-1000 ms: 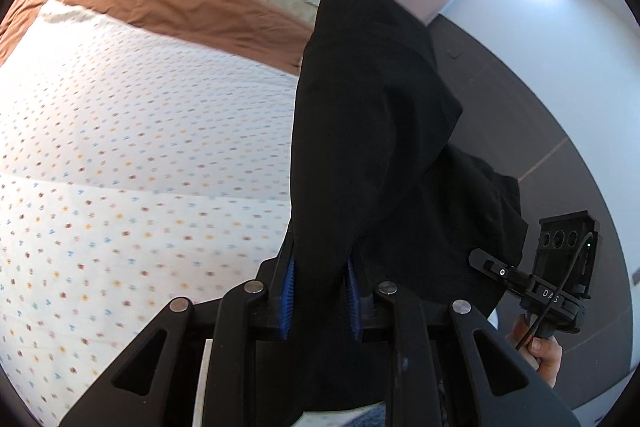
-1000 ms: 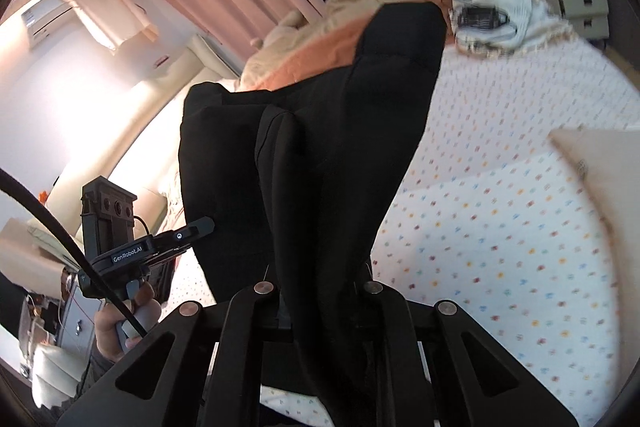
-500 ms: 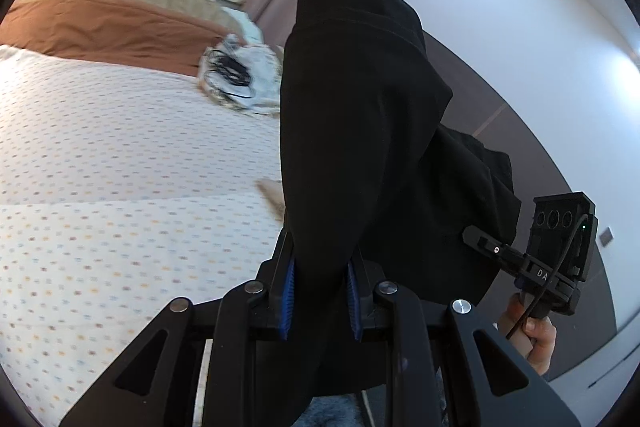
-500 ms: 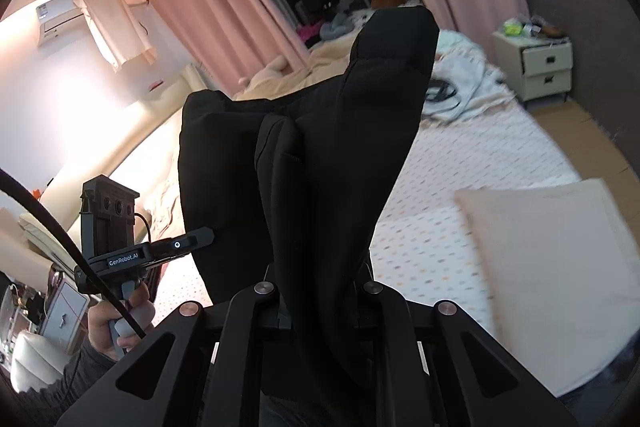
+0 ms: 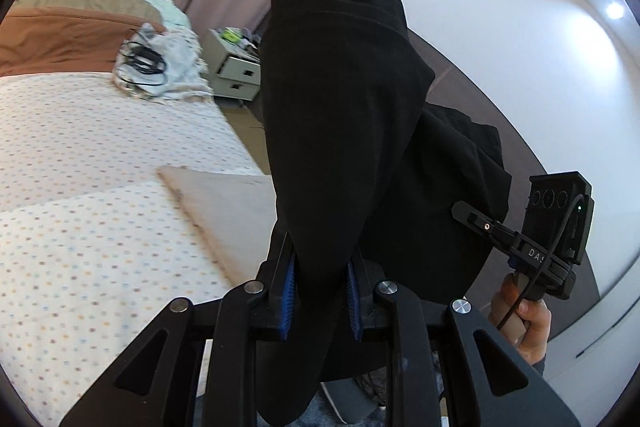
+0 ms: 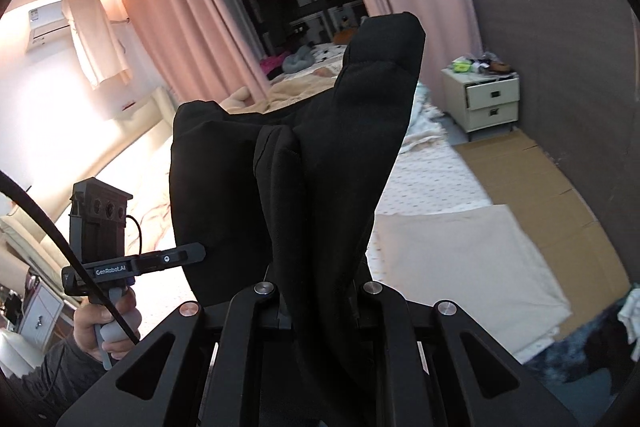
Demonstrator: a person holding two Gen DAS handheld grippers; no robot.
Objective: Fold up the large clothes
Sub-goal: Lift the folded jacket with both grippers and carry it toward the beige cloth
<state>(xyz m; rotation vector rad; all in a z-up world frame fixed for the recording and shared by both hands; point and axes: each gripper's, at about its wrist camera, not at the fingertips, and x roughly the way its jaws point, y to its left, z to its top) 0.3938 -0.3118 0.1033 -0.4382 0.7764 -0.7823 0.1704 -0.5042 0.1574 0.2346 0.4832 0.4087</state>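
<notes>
Both grippers have swung up and to the side, away from the bed (image 5: 80, 227). Before, the left gripper (image 5: 320, 291) looked almost only at the dotted sheet. Now a cream pad (image 5: 232, 211) lies just ahead of it on its left, and a white nightstand (image 5: 236, 67) shows farther ahead. Past the right gripper (image 6: 316, 291), the same nightstand has slid in on the far right, and brown cardboard (image 6: 540, 179) on the floor shows on that side too.

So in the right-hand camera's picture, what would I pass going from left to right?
Air conditioner → pink curtain → black garment → nightstand → cardboard on the floor.
</notes>
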